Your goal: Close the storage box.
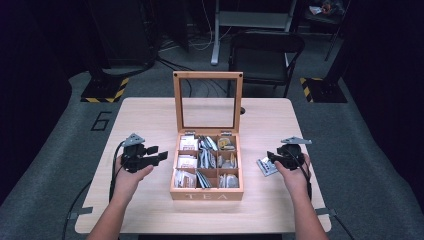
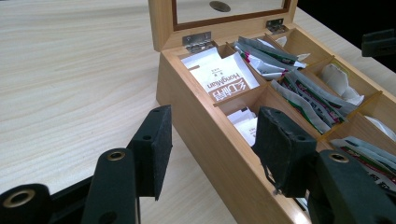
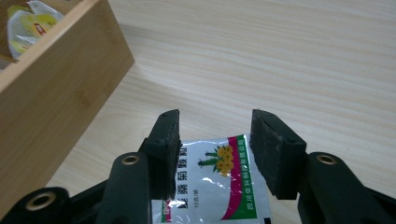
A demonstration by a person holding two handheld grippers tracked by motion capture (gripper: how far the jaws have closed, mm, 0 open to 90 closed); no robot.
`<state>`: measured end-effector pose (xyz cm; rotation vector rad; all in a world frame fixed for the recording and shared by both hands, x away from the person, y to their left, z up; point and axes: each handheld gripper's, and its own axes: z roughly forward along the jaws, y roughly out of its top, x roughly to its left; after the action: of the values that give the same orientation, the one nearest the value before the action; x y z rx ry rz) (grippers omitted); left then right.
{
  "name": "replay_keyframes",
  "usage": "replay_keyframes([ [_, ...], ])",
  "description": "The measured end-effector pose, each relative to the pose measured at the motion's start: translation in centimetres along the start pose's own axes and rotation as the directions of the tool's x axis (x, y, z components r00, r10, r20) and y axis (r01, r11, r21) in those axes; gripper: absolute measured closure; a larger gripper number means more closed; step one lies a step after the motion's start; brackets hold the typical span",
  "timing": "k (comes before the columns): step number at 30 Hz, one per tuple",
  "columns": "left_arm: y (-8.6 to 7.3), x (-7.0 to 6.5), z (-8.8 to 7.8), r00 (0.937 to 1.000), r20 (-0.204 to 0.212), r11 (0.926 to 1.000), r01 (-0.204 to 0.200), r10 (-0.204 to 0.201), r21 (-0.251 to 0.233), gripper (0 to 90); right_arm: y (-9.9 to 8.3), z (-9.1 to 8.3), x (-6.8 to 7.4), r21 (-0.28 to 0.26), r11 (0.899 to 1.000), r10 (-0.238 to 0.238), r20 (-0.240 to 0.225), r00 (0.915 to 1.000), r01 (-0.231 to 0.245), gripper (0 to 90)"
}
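A wooden tea box (image 1: 206,195) marked TEA stands open at the table's middle, its glass lid (image 1: 207,75) upright, its compartments full of tea packets. My left gripper (image 1: 159,152) hovers just left of the box, open and holding nothing. In the left gripper view its jaws (image 2: 213,114) point at the box's side wall (image 2: 205,121) and a white packet (image 2: 224,84) inside. My right gripper (image 1: 272,157) is open to the right of the box. A silver packet (image 3: 219,186) with a green and pink edge lies flat on the table under its jaws (image 3: 215,116), and the pads are clear of it.
The light wooden table (image 1: 150,115) has bare room on both sides of the box. The box's corner (image 3: 51,102) stands close on the left in the right gripper view. A black chair (image 1: 265,50) stands beyond the far edge.
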<state>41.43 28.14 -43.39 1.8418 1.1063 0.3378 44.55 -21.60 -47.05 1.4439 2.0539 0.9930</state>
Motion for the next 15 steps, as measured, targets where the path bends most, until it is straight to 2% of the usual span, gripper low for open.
replay_keyframes([
  [2, 0.0, 0.0, 0.0, 1.0, -0.001, 1.0, 0.0, 0.0, 0.001, 46.3, 0.3, -0.1, 0.4, -0.001, 1.0, -0.027, -0.003, 0.9996, 0.027, 51.3],
  [4, 0.0, 0.0, 0.0, 1.0, 0.0, 1.0, 0.0, 0.0, -0.001, 46.3, 0.4, -0.2, 0.8, -0.008, 1.0, -0.028, -0.021, 0.9994, 0.028, 54.2],
  [9, 0.0, 0.0, 0.0, 1.0, 0.0, 1.0, 0.001, -0.001, -0.002, 46.2, 0.9, -0.6, 1.6, 0.001, 1.0, -0.014, -0.035, 0.9993, 0.014, 51.0],
  [15, 0.0, 0.0, 0.0, 1.0, 0.003, 1.0, 0.003, -0.003, -0.001, 45.9, 1.8, -1.1, 2.6, -0.012, 0.998, -0.055, -0.054, 0.997, 0.055, 50.0],
])
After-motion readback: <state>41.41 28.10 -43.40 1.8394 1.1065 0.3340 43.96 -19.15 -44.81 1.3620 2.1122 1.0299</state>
